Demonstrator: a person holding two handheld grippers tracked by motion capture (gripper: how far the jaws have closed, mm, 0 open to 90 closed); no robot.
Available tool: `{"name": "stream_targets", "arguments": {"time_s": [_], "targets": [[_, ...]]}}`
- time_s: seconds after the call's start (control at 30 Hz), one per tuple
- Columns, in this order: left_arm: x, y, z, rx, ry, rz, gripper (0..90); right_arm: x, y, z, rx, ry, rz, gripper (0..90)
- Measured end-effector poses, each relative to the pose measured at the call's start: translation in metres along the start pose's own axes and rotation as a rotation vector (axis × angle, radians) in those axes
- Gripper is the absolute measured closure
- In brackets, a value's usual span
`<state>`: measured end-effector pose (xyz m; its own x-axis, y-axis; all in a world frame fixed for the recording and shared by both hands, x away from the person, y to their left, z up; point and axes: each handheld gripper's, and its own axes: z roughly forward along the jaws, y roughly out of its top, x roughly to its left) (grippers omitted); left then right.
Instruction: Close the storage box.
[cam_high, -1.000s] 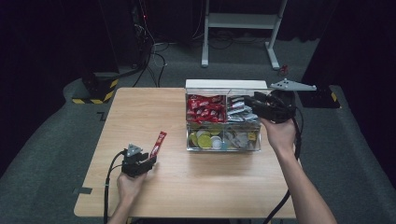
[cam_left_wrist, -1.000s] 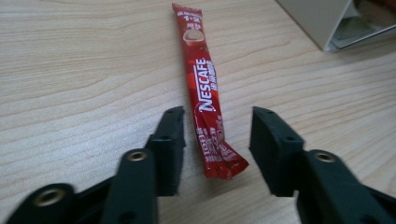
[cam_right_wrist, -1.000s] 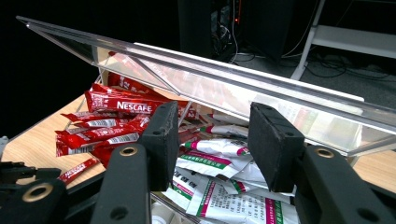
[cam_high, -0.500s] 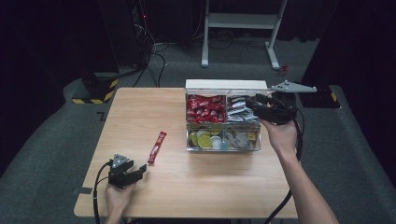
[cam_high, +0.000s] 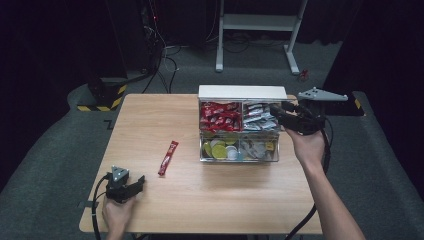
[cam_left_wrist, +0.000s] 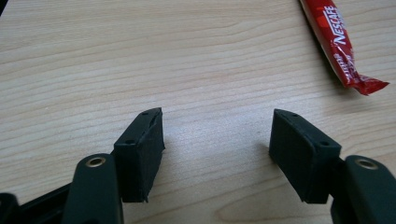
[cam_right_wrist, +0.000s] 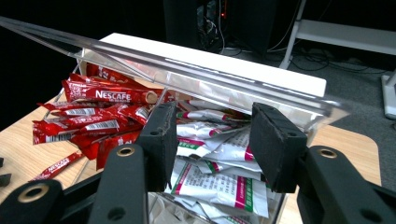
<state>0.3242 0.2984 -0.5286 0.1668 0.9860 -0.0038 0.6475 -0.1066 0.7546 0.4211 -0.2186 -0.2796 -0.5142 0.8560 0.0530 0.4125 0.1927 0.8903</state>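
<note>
The left gripper (cam_high: 131, 187) sits at the near left corner of the worktop (cam_high: 150, 120), held low, its jaws apart with nothing between them; they have just been opening. In the left gripper view only bare wood shows between the pads (cam_left_wrist: 140, 154).

The red sachet (cam_high: 168, 157) lies flat on the worktop, up and to the right of the left gripper, clear of it and touching nothing. Its long axis runs near-to-far with a slight lean to the right at the far end. In the left gripper view its crimped near end (cam_left_wrist: 362, 84) lies beyond and to the right of the right-hand jaw, outside the line of the jaws. The left hand is much the nearer of the two.

The sachet is a slim stick pack, red with white Nescafe lettering, flat and uncreased, of the same kind as the heap of red sachets (cam_right_wrist: 93, 112) in the far left compartment of the clear box (cam_high: 239, 152).

The right gripper (cam_high: 277, 111) is at the right side of that box, above its far right compartment of white sachets (cam_right_wrist: 210, 182). Its jaws stand partly apart; the pads press on nothing that I can make out. The clear lid (cam_right_wrist: 187, 70) stands raised, tilted, just beyond it.

Judgement: any fresh grasp of the sachet by the left gripper calls for a move forward and right, with the jaws set across the short width.
</note>
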Motion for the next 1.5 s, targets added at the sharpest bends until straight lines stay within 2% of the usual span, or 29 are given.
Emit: {"name": "stream_targets", "arguments": {"time_s": [0.47,0.97,1.5], "targets": [[-0.001,0.0,0.001,0.002,-0.001,0.003,32.3,-0.008,-0.015,-0.016,-0.015,-0.011,0.014,51.9],[-0.001,0.0,0.0,0.003,-0.002,0.002,32.3,-0.013,-0.031,-0.018,-0.007,-0.018,0.04,51.8],[-0.001,0.0,0.0,0.004,-0.002,0.002,32.4,-0.01,-0.039,-0.017,-0.007,-0.032,0.035,51.9]]}}
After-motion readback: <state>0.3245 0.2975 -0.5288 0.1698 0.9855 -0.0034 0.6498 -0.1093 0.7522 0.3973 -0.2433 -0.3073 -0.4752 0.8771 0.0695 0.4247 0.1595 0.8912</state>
